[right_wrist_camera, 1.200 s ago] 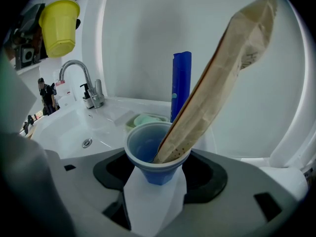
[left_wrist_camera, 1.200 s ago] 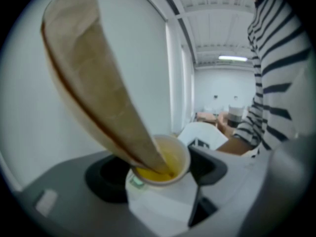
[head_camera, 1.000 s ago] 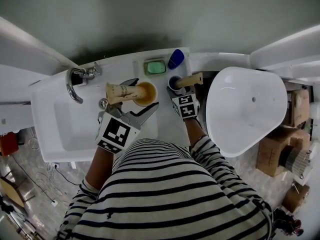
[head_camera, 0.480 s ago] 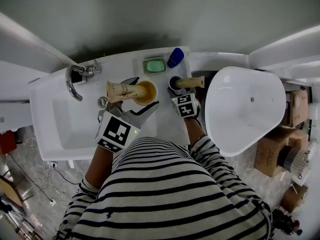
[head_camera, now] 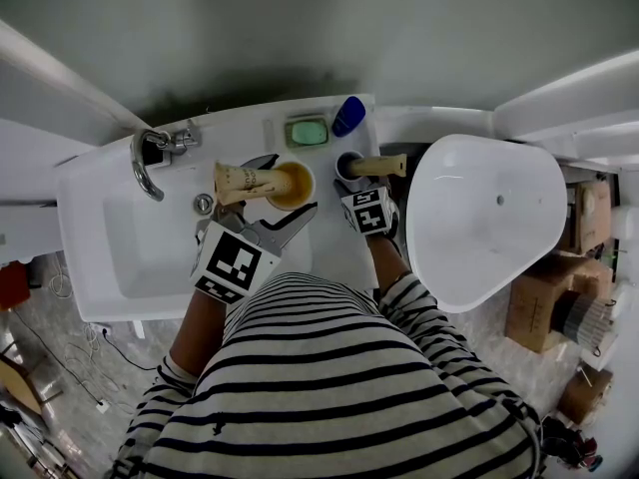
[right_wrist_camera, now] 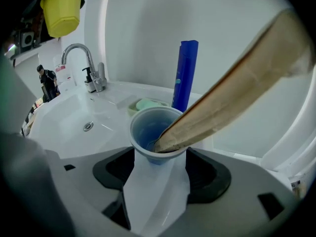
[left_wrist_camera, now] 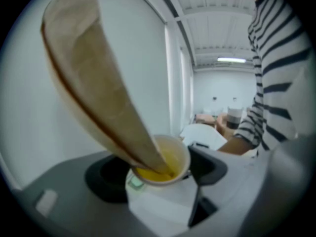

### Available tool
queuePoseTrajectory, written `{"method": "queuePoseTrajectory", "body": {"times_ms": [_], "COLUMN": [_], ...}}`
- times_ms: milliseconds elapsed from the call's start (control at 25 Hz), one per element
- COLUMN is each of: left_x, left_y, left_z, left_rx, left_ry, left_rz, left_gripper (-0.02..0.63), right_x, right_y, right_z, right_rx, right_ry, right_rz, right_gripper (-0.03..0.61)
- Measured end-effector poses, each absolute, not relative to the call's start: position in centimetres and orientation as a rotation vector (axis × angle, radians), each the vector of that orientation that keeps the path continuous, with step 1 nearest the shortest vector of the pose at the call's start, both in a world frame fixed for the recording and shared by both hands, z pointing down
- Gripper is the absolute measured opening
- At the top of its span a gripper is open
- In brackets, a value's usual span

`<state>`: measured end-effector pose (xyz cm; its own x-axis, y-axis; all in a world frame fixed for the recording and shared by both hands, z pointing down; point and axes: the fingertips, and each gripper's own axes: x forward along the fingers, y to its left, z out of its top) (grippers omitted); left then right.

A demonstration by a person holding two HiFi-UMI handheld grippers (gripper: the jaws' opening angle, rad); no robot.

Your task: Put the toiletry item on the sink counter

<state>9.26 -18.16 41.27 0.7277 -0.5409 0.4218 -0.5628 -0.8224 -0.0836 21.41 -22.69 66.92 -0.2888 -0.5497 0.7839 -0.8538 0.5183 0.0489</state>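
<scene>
Presently the left gripper stands wide, its pads pressed on the wall of a yellow cup. A tan tube, the left tube, leans out of it. The right gripper view shows this cup held up clear of the counter. The right gripper likewise clamps a blue cup just under the rim, with the right tube slanting from it. Whether that cup's base is down I cannot tell.

Both cups look like thin plastic: light, smooth, and likely to flex if squeezed hard. The slanted tubes probably make them top-heavy, so each could tip towards its tube. The best hold seems to be on the wall below the rim, keeping the cup upright until its base sits flat.

The counter is glossy white, hard, and may be slick. It is only a narrow ledge beside the basin. At the back stand a tap, green soap and a blue bottle, so free room is small. A white tub lies to the right, with boxes beyond it.
</scene>
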Motion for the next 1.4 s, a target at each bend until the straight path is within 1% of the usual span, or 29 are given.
{"method": "queuePoseTrajectory", "body": {"times_ms": [680, 920, 1240, 1400], "left_x": [9.4, 9.3, 9.4, 9.5], "left_y": [-18.0, -17.8, -17.7, -17.7], "left_z": [41.2, 41.2, 40.8, 40.9], "left_rx": [2.884, 2.89, 2.899, 2.903], "left_ry": [-0.917, -0.916, -0.909, -0.904], "left_rz": [0.665, 0.668, 0.67, 0.671], "left_gripper": [0.367, 0.367, 0.367, 0.367], "right_x": [21.7, 21.2, 20.3, 19.6], "right_y": [-19.9, -18.5, -17.7, -18.5], "right_z": [63.3, 59.3, 51.5, 47.8], "right_rx": [1.15, 1.178, 1.229, 1.263], "right_ry": [-2.008, -2.091, -2.26, -2.357], "right_rz": [0.618, 0.65, 0.642, 0.585], "right_gripper": [0.296, 0.296, 0.296, 0.296]}}
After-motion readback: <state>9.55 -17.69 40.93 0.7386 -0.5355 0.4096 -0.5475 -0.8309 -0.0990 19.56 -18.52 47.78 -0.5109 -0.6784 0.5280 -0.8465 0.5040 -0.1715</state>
